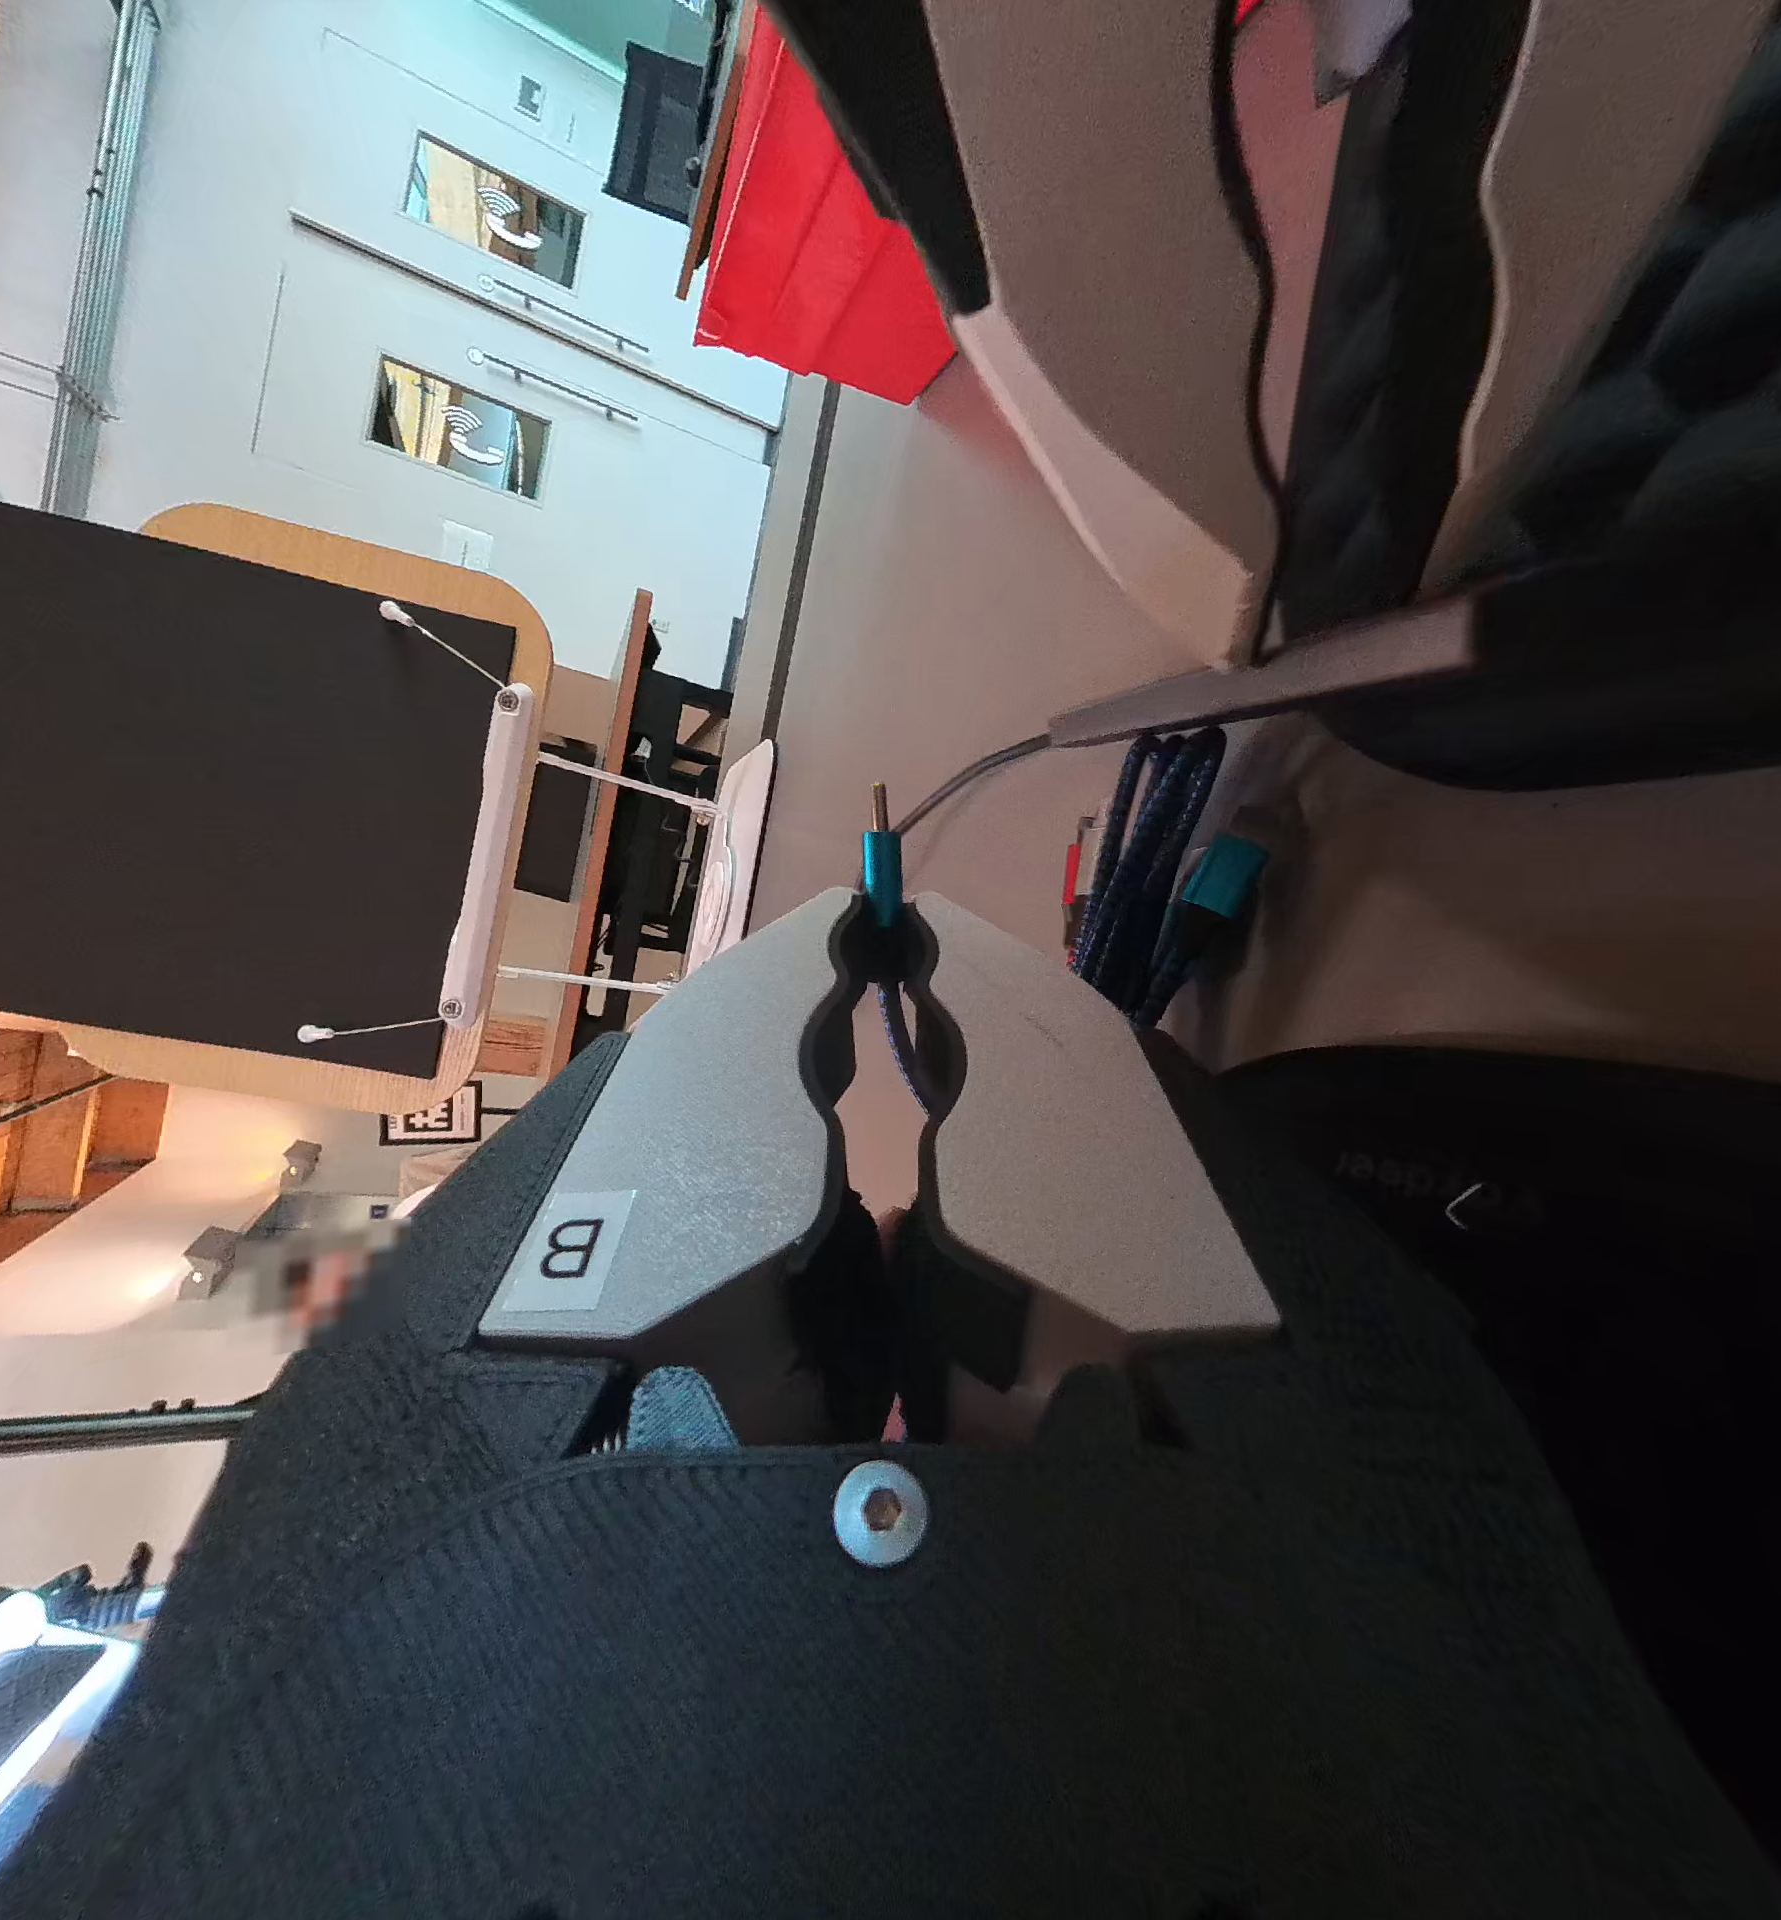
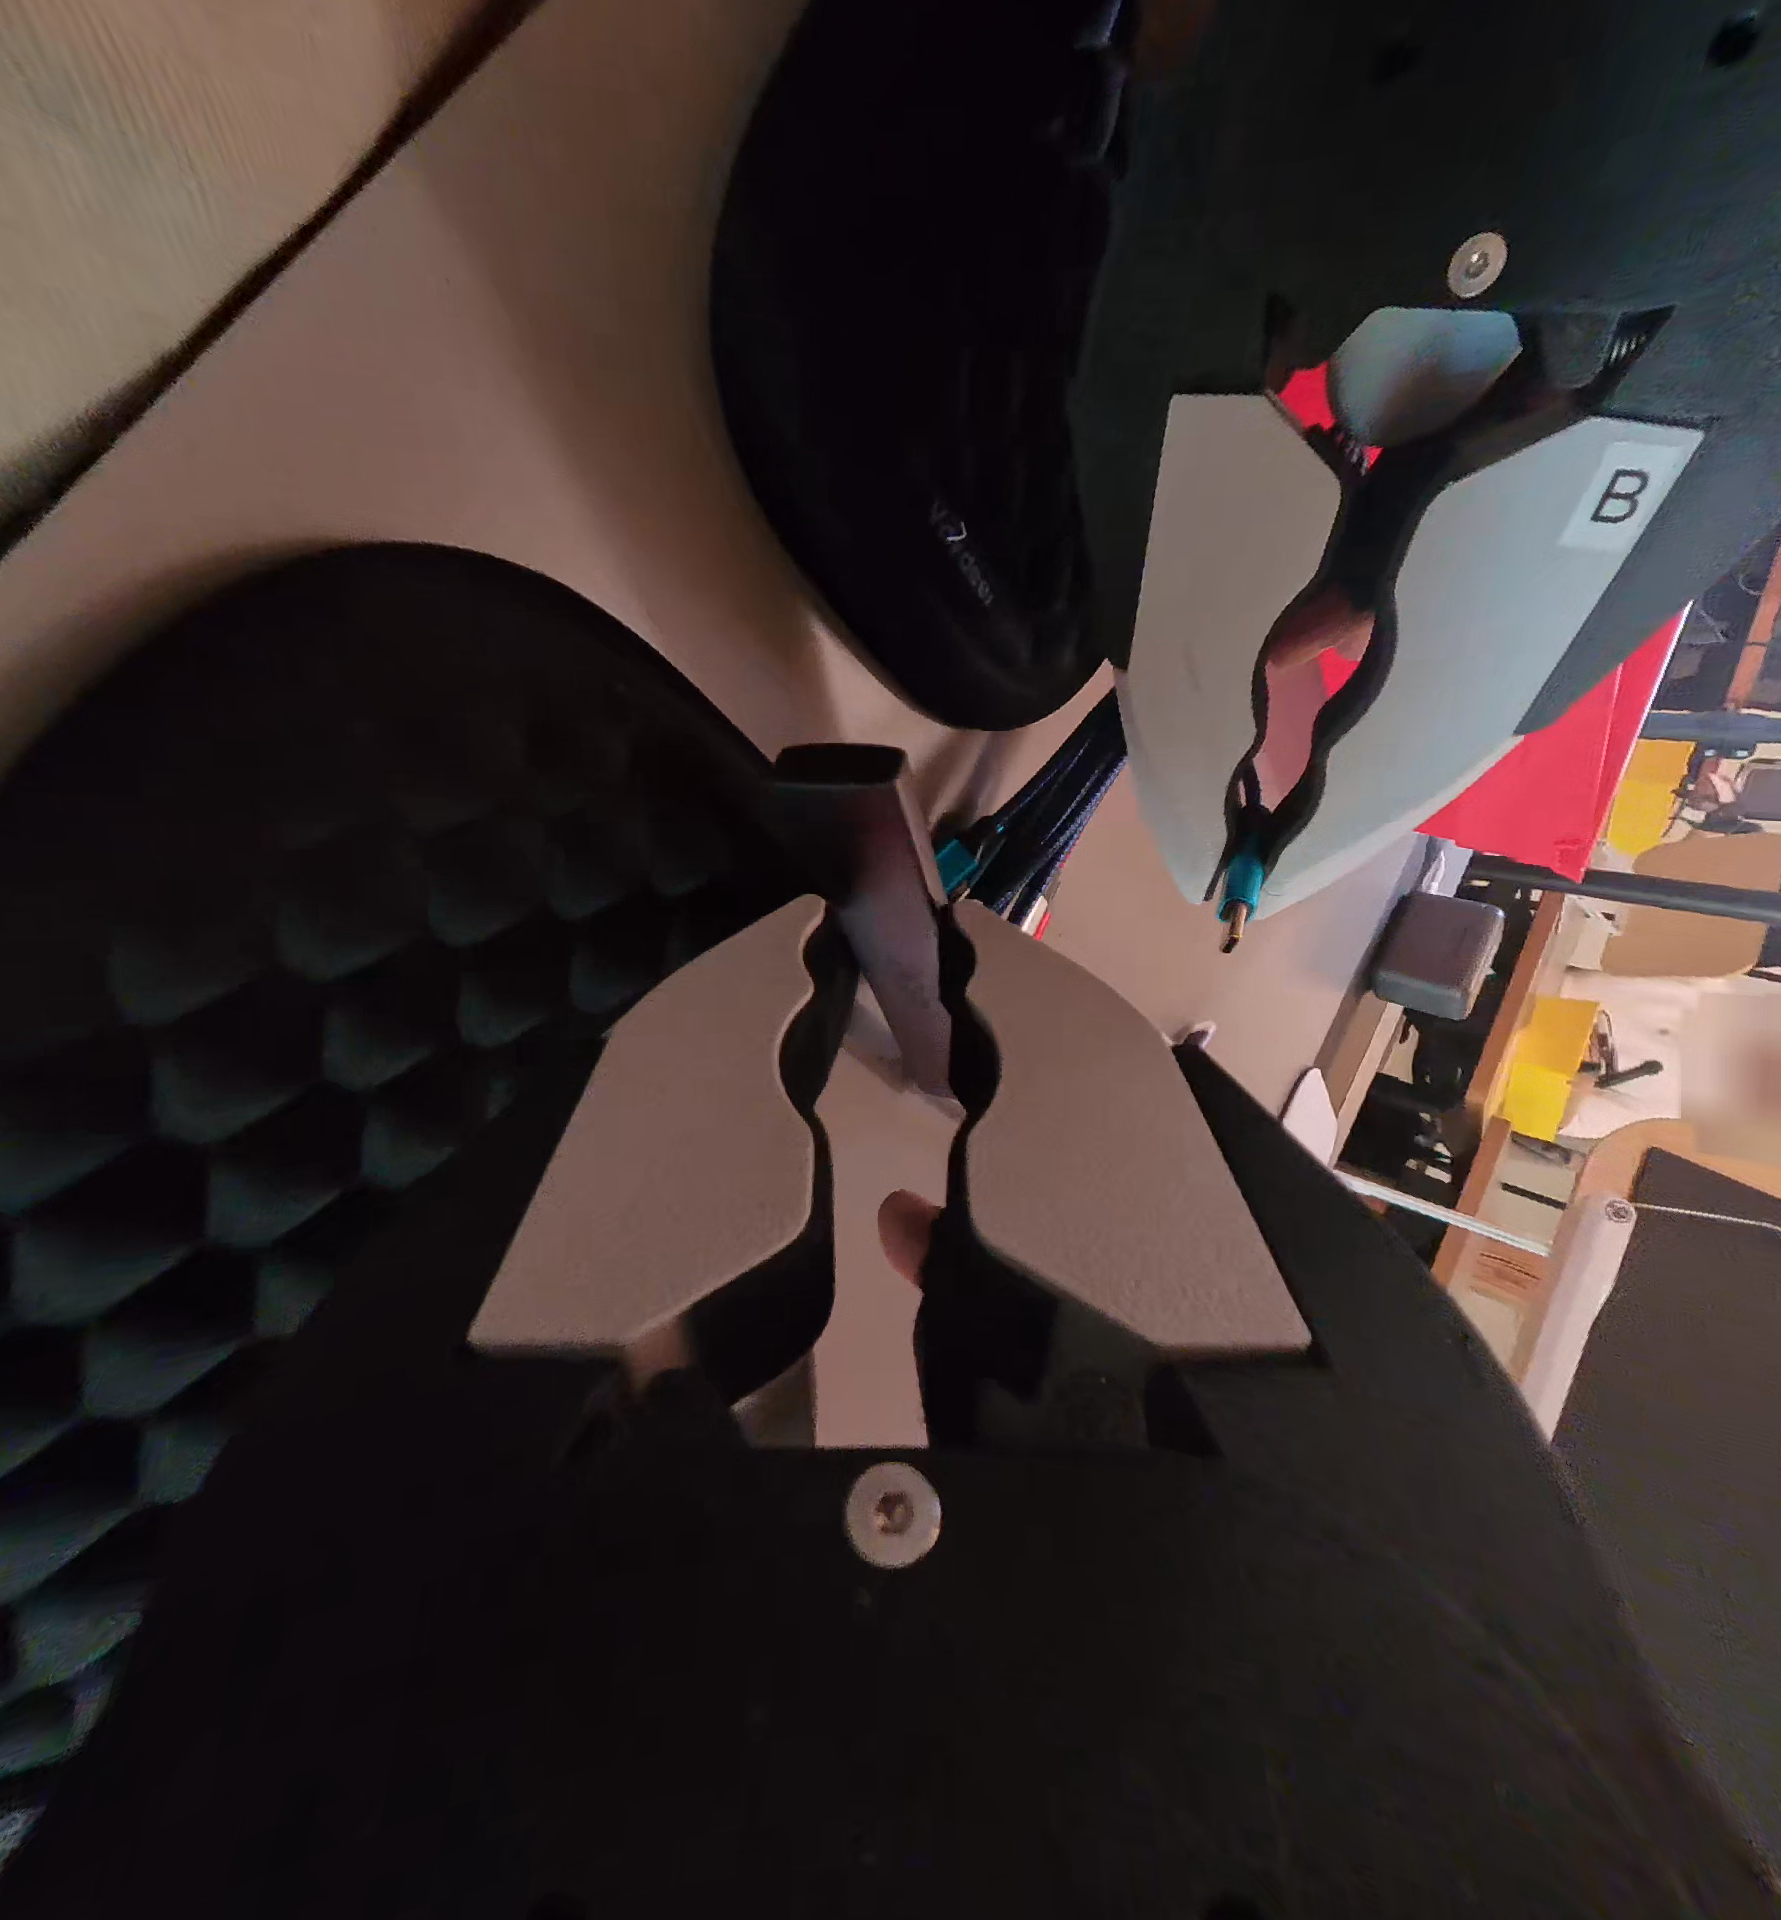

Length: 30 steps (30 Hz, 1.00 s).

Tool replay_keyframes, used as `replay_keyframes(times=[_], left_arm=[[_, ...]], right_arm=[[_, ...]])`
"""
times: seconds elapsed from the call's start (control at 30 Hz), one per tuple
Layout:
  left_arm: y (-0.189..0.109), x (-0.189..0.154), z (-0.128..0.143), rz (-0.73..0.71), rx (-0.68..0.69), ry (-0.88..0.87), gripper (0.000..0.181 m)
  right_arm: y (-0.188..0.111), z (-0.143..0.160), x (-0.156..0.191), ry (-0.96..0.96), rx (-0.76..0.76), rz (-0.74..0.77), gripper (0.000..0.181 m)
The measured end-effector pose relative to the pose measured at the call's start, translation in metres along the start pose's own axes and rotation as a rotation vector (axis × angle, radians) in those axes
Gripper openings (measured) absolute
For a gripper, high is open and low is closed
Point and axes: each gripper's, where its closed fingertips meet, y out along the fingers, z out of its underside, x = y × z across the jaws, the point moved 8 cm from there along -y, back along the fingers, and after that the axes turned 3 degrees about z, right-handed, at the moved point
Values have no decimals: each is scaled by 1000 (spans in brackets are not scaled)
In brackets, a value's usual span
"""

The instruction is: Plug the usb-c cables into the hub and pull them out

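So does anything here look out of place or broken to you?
Nothing looks damaged or spilled. The left gripper pinches a teal usb-c plug with its metal tip bare in the air, not in the hub, which the right gripper holds. A spare teal plug lies by the bundled blue cables.

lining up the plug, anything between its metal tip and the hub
Nothing: in the right wrist view only bare table separates the teal plug from the hub.

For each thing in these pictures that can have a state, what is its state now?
Left hand-held gripper: shut on teal USB-C plug.
Teal USB-C plug: held, unplugged, metal tip bare.
Right hand-held gripper: shut on grey hub.
Grey hub: held; end port empty.
Second teal plug: loose, unplugged.
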Motion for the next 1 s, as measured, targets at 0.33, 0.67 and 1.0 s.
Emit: replay_keyframes(times=[0.33, 0.67, 1.0], left_arm=[[0, 7, 6, -34, 37, -108, 4], [1, 5, 11, 22, 22, -201, 4], [2, 4, 14, 27, 42, -193, 4]], right_arm=[[-17, 1, -59, 19, -9, -499, 20], [40, -12, -60, -189, -88, -796, 28], [52, -9, -56, -91, -98, -763, 26]])
